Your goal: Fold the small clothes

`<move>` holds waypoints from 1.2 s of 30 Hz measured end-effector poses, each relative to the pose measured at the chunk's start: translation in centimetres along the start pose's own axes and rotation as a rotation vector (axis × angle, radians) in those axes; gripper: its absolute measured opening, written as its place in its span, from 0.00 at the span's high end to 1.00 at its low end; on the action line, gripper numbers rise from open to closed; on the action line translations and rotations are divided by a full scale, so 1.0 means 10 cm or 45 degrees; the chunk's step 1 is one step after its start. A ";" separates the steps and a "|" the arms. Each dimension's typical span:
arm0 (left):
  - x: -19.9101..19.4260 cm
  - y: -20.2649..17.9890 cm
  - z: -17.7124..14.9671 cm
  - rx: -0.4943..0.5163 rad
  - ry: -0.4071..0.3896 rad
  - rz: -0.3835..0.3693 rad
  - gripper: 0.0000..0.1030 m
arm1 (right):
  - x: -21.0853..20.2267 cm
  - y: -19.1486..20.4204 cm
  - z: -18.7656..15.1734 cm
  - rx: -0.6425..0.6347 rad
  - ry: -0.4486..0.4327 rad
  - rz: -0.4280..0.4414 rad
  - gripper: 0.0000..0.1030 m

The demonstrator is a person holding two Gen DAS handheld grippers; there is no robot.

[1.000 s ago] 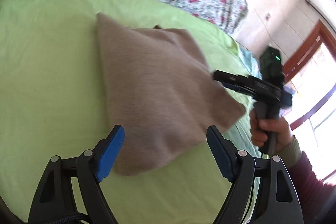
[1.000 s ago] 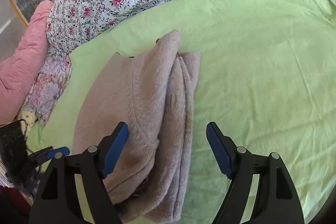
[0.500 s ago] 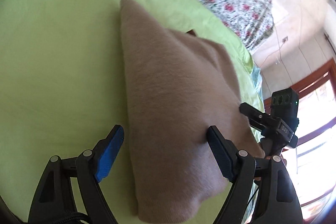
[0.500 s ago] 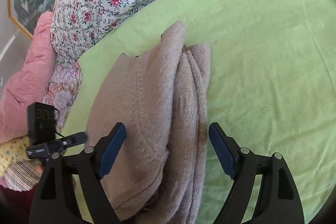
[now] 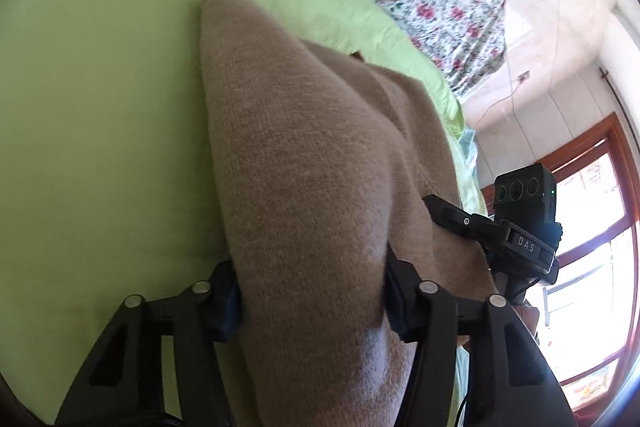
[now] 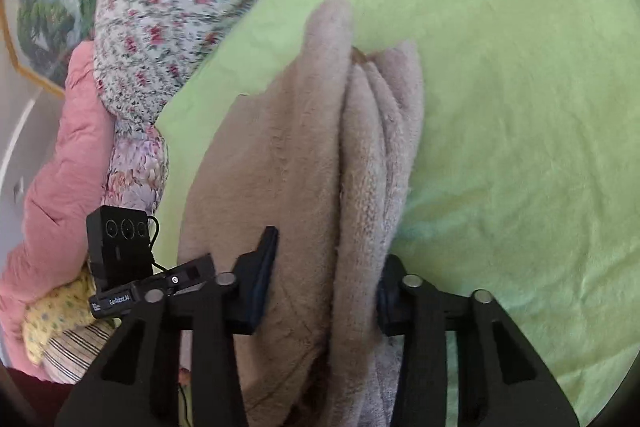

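Lying on the green bedsheet (image 5: 100,107) with its long axis toward twelve o'clock, the folded tan knit garment (image 5: 304,163) has its near end clamped by left tool (image 5: 312,303) and right tool (image 6: 320,291), jaws having just closed.

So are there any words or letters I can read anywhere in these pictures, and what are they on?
"DAS": white letters on the black body of the right tongs, seen from the left wrist camera.
"GenRobot.AI", as best I can read it: tiny white print on the black body of the left tongs, seen from the right wrist camera.
A smaller mark beside it is too small to read.
Nothing else carries writing.
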State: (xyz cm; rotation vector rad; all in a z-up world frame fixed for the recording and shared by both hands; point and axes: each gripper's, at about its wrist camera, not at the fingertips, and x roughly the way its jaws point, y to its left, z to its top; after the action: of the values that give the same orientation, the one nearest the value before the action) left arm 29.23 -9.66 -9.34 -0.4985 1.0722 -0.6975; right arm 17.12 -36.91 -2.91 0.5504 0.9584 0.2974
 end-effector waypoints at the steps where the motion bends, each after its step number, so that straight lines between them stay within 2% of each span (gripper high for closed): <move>1: -0.10 0.00 -0.03 0.002 -0.006 -0.004 0.47 | -0.02 0.07 -0.02 -0.008 -0.011 0.018 0.64; 5: -0.63 -0.02 -0.15 0.062 -0.075 0.025 0.48 | 0.01 0.41 -0.18 -0.068 0.000 0.081 0.66; 8: -1.11 0.04 -0.31 0.092 -0.133 0.062 0.48 | 0.17 0.72 -0.35 -0.120 0.026 0.172 0.66; 11: -1.56 0.15 -0.54 0.118 -0.171 0.154 0.48 | 0.41 1.02 -0.55 -0.185 0.052 0.249 0.66; 16: -1.99 0.41 -0.89 0.090 -0.214 0.240 0.47 | 0.87 1.37 -0.86 -0.226 0.130 0.350 0.66; 20: -1.94 0.78 -1.12 -0.013 -0.165 0.302 0.44 | 1.19 1.42 -1.09 -0.262 0.205 0.241 0.65; 22: -1.92 0.84 -1.18 -0.049 -0.185 0.271 0.41 | 1.23 1.37 -1.15 -0.247 0.192 0.213 0.61; 28: -1.99 0.77 -1.17 -0.038 -0.182 0.288 0.35 | 1.09 1.36 -1.09 -0.213 0.180 0.133 0.51; 32: -2.14 0.78 -1.10 -0.056 -0.210 0.293 0.30 | 0.89 1.48 -1.05 -0.290 0.128 0.017 0.46; 36: -2.23 0.87 -0.94 -0.102 -0.244 0.294 0.28 | 0.74 1.54 -0.90 -0.292 0.051 0.014 0.46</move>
State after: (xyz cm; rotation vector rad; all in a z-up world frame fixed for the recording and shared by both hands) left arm 16.25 12.16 -5.30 -0.4906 0.9608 -0.3969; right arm 13.68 -17.93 -3.42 0.3405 0.9457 0.4235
